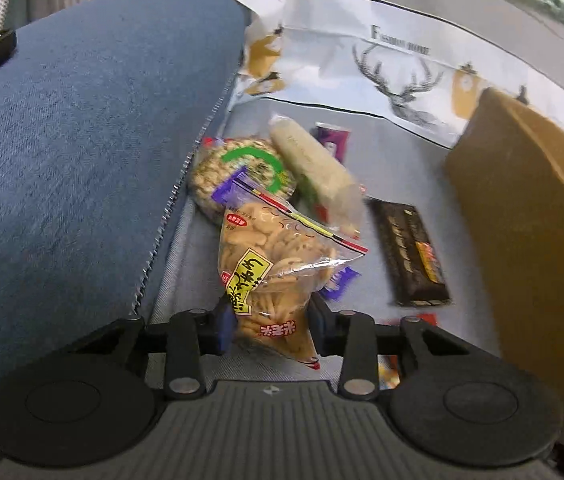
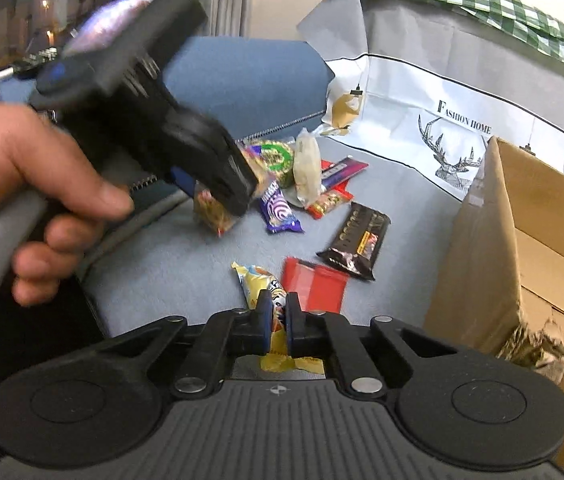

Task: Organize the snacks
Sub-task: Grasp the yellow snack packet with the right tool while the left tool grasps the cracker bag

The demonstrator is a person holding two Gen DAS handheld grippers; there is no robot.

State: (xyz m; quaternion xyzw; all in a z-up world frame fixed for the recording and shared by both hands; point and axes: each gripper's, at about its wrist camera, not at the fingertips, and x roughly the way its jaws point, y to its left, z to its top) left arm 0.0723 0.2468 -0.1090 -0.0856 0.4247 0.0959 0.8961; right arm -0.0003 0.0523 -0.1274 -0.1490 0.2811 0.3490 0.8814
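My left gripper (image 1: 272,322) is shut on a clear bag of orange cracker sticks (image 1: 278,276) and holds it over the snack pile. It also shows in the right wrist view (image 2: 238,196) with the bag (image 2: 212,212) hanging below it. My right gripper (image 2: 278,326) is shut on a yellow snack packet (image 2: 260,284) lying on the grey cloth. Loose snacks lie ahead: a round rice cake pack (image 1: 238,172), a white roll pack (image 1: 318,172), a purple packet (image 2: 278,210), a dark chocolate bar (image 1: 412,254), also in the right wrist view (image 2: 356,240), and a red packet (image 2: 316,286).
An open cardboard box (image 2: 522,248) stands at the right, also in the left wrist view (image 1: 522,208). A blue cushion (image 1: 82,140) rises at the left. A grey deer-print bag wall (image 2: 454,136) stands behind the snacks.
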